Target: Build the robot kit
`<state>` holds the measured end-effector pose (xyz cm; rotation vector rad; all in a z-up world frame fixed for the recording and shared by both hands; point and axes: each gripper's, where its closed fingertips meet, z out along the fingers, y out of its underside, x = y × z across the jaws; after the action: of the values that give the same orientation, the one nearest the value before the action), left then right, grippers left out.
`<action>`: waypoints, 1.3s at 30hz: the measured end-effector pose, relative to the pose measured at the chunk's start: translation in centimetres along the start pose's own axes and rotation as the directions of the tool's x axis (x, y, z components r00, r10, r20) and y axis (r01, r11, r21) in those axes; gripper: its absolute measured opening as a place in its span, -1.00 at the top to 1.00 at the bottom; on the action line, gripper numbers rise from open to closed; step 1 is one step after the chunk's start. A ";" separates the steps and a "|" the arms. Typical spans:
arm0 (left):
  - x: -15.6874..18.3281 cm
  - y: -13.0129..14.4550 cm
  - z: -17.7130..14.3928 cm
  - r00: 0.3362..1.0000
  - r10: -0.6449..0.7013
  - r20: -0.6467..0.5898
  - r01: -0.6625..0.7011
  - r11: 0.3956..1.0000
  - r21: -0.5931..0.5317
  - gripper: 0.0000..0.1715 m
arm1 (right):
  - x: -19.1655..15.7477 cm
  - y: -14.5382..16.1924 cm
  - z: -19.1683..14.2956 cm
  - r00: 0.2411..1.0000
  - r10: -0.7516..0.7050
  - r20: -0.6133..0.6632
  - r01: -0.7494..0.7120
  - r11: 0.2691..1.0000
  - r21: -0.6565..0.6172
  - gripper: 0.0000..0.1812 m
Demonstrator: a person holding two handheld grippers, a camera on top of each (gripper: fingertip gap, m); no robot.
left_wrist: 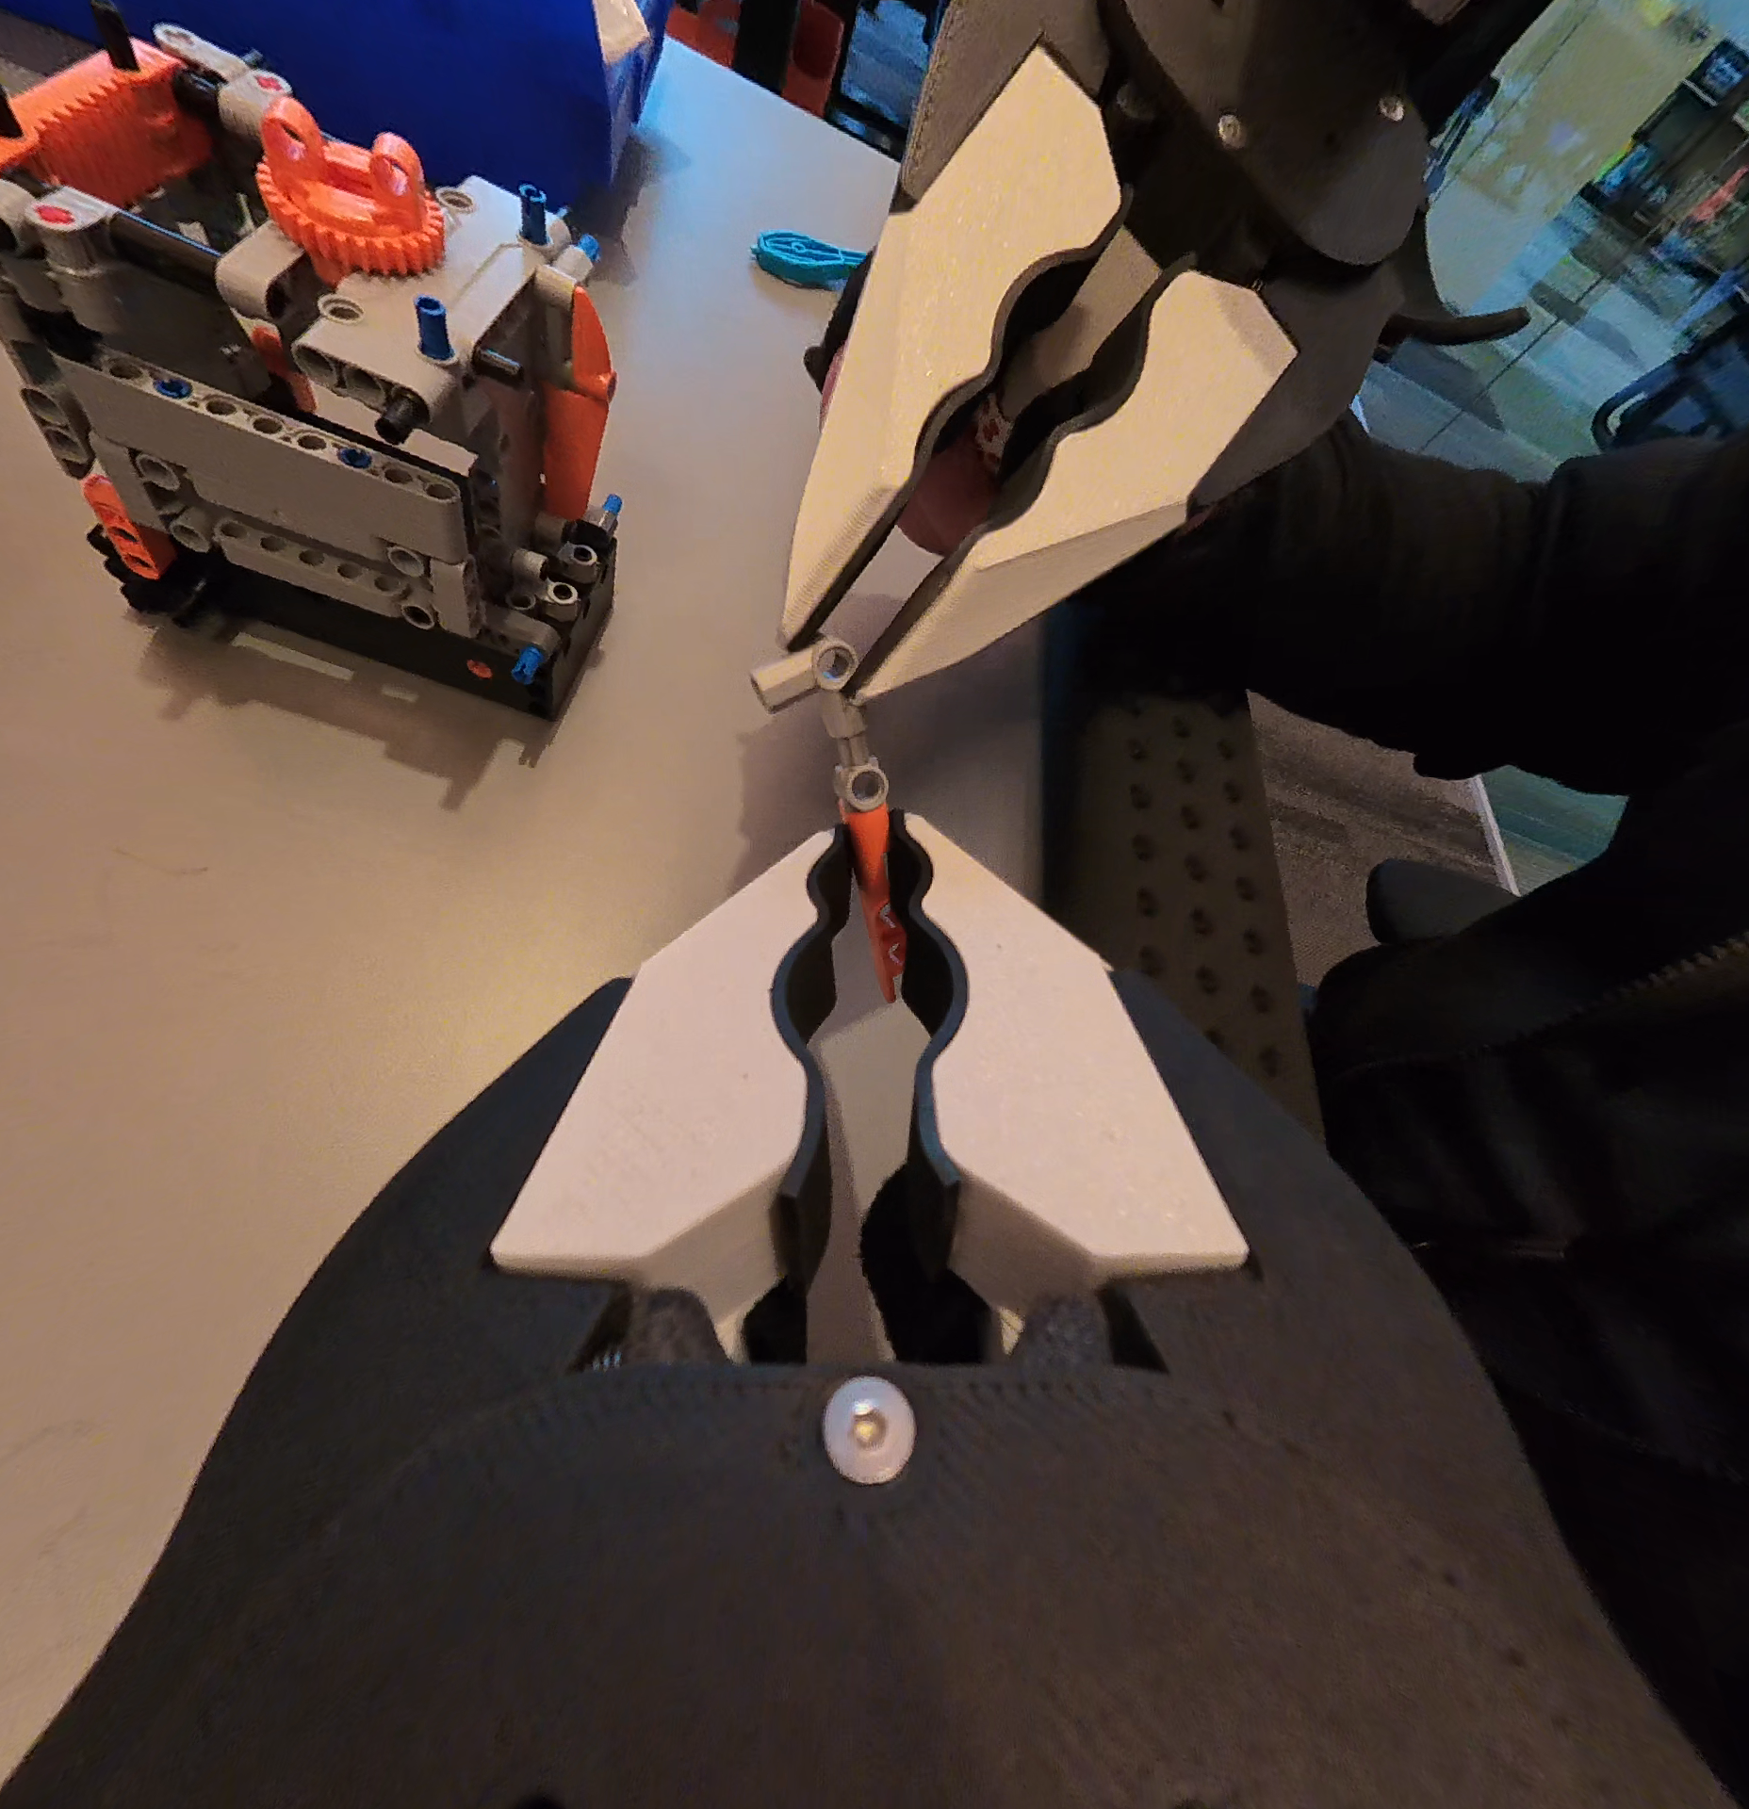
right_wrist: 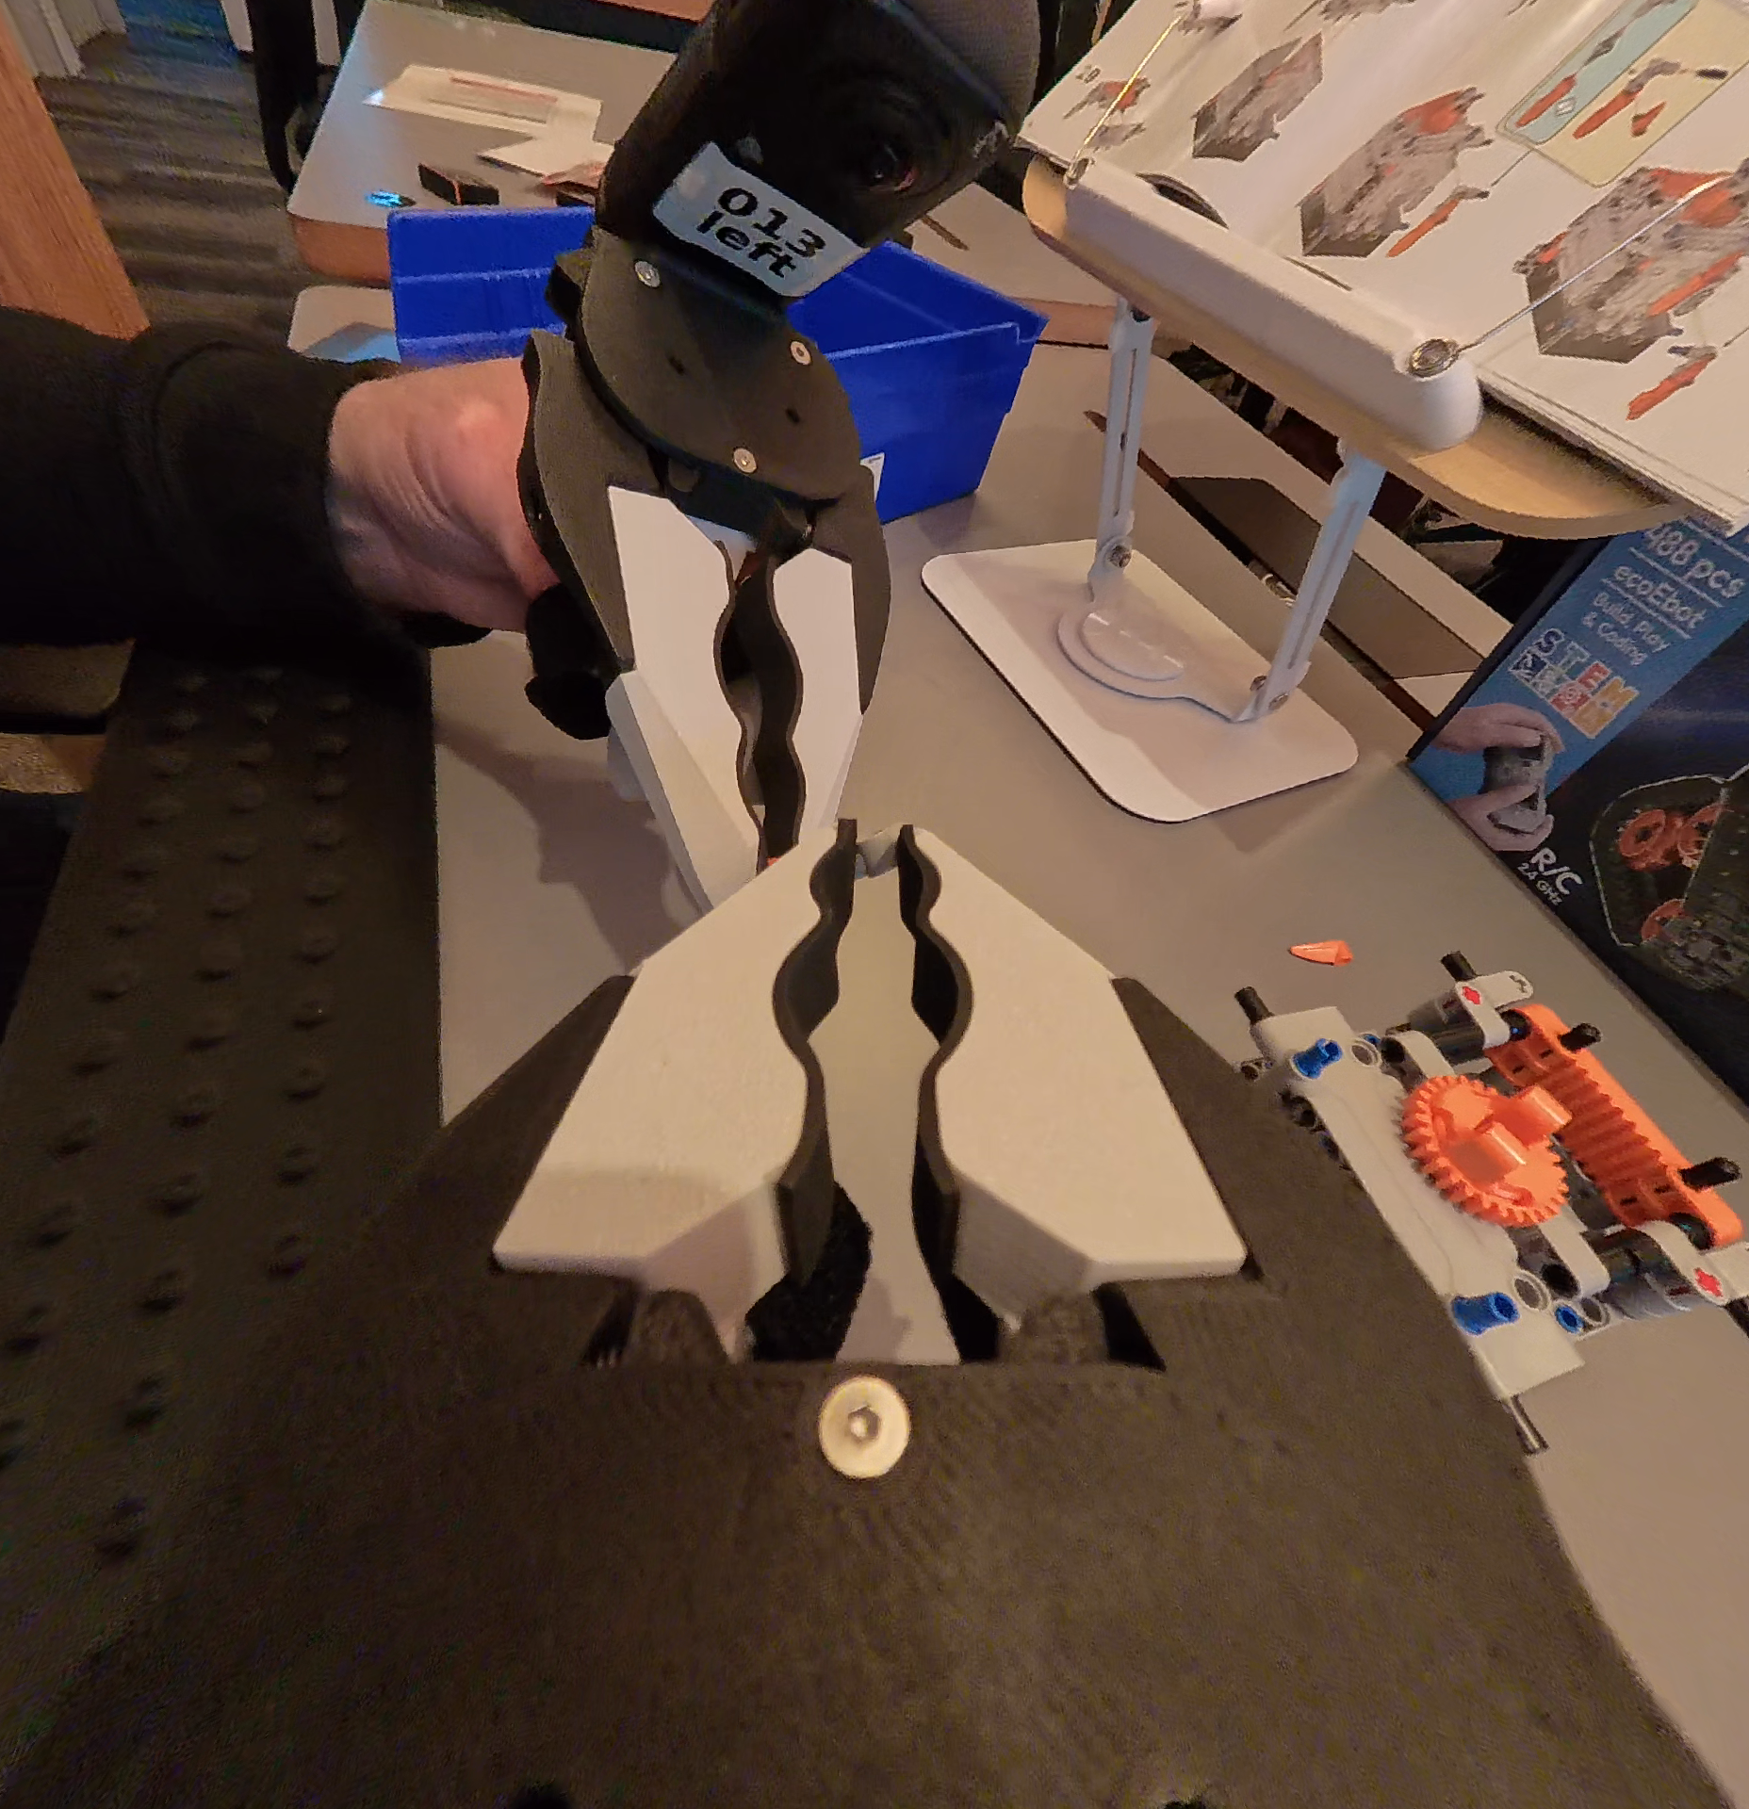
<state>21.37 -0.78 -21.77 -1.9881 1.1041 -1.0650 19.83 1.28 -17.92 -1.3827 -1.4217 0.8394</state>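
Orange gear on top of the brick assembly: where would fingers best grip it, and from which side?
Probably from above, closing on the raised orange hub in the middle of the orange gear. The gear lies flat on the grey brick assembly; an orange toothed bar crowds one side of its rim, and pins stand around it, so a sideways approach looks blocked.

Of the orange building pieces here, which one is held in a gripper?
The narrow orange piece, clamped between the left gripper tips. The orange gear sits on the block model, untouched.
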 end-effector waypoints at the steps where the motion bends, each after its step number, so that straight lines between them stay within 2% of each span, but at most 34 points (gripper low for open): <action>1: 0.0 0.1 0.1 1.000 -0.003 -0.001 0.003 1.000 -0.004 0.95 | 0.0 0.1 0.1 1.000 -0.002 -0.002 0.002 1.000 -0.005 0.93; 19: -0.1 -2.1 -0.5 0.998 -0.055 0.009 0.053 0.988 0.143 0.96 | 1.5 -1.2 -0.4 0.987 0.056 -0.148 -0.043 0.995 0.087 0.94; 31: 0.0 -2.0 -0.5 0.998 -0.059 0.001 0.058 0.989 0.133 0.96 | 1.2 -1.2 -0.4 0.982 -0.028 -0.185 0.038 0.998 0.052 0.95; 39: 0.1 -1.8 -0.3 0.999 -0.049 0.000 0.048 0.992 0.114 0.96 | 0.7 -1.0 -0.3 0.986 -0.045 -0.163 0.051 0.998 0.033 0.94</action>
<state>21.77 -0.11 -20.16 -1.9343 0.9763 -1.1250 19.85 1.81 -16.74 -1.3521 -1.3030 0.7029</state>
